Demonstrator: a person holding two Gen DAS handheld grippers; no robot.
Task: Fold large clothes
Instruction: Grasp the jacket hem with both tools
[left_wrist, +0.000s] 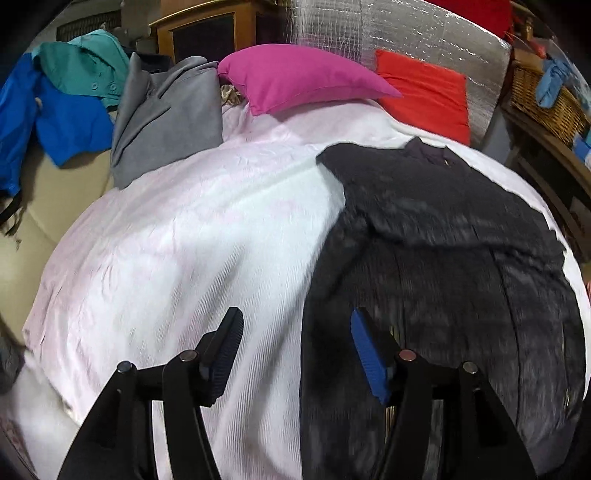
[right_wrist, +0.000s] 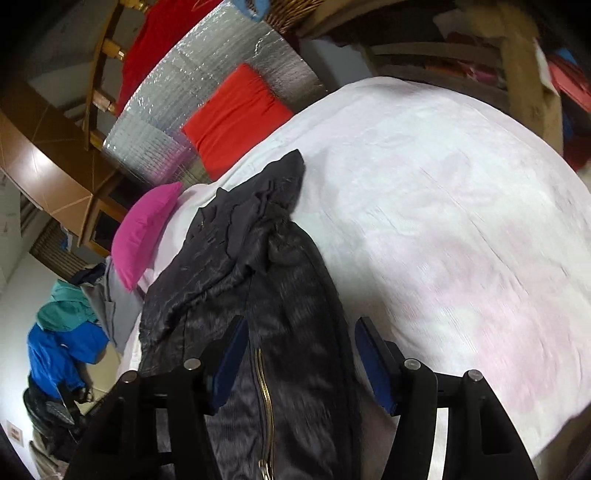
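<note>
Left gripper (left_wrist: 295, 328), jaws apart and empty, hangs over the near edge of the dark jacket (left_wrist: 443, 266), which lies spread on the white bedspread (left_wrist: 192, 229). Right gripper (right_wrist: 301, 334), jaws likewise apart, straddles the jacket's gold zipper (right_wrist: 266, 402). Behind: magenta pillow (left_wrist: 299, 77), red cushion (left_wrist: 424, 92).

We count one big black jacket (left_wrist: 443, 229) lying on one white bed cover (left_wrist: 207, 221). We see two pillows, one pink pillow (left_wrist: 295, 79) and one red pillow (left_wrist: 424, 92). We see three more clothes in a pile at the side: one gray (left_wrist: 166, 114), one green (left_wrist: 85, 70), one blue (left_wrist: 62, 122). We count one brown basket (left_wrist: 543, 99) and two grippers, the left gripper (left_wrist: 295, 343) and the right gripper (right_wrist: 301, 354).
</note>
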